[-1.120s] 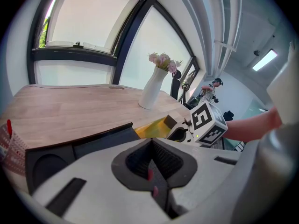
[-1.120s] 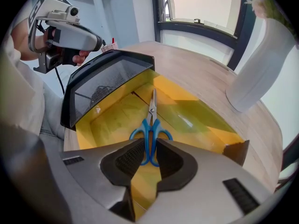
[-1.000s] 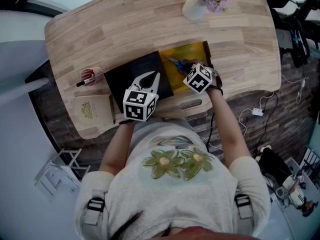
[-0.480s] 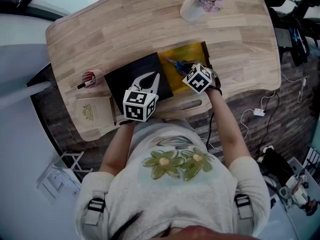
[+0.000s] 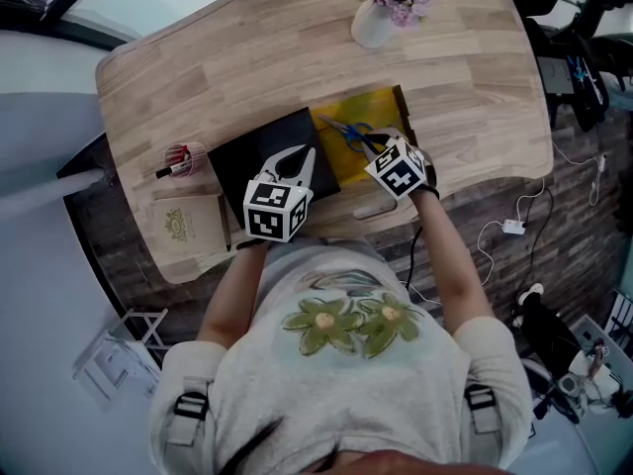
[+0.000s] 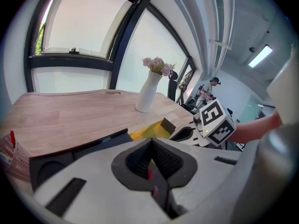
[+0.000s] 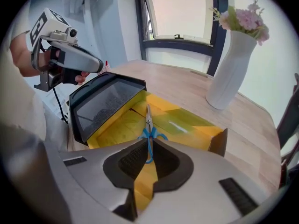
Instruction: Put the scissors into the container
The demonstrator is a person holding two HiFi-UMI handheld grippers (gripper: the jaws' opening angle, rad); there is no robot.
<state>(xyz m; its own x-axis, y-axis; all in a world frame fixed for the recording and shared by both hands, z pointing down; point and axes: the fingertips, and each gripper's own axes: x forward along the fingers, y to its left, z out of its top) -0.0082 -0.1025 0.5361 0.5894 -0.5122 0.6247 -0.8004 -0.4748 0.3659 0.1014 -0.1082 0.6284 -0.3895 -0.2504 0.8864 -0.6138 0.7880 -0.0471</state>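
Blue-handled scissors (image 5: 348, 134) (image 7: 148, 127) lie flat inside the yellow container (image 5: 384, 107) (image 7: 191, 125), blades pointing away from me. My right gripper (image 5: 380, 147) (image 7: 149, 147) sits just behind the handles, its jaws narrowly parted with one blue loop showing in the gap. The container's black lid (image 5: 242, 151) (image 7: 103, 99) stands open at its left. Over that lid hovers my left gripper (image 5: 303, 152) (image 6: 150, 143) (image 7: 99, 67), shut with nothing seen in it.
A white vase of pink flowers (image 5: 376, 23) (image 7: 230, 73) (image 6: 147, 96) stands at the desk's far side. A mesh cup with red pens (image 5: 181, 156) and a tan book (image 5: 188, 226) sit at the left. The desk's front edge (image 5: 376, 211) runs just below the grippers.
My right gripper has drawn back toward me a little, and more of the scissors now shows in the container. The left gripper has hardly moved.
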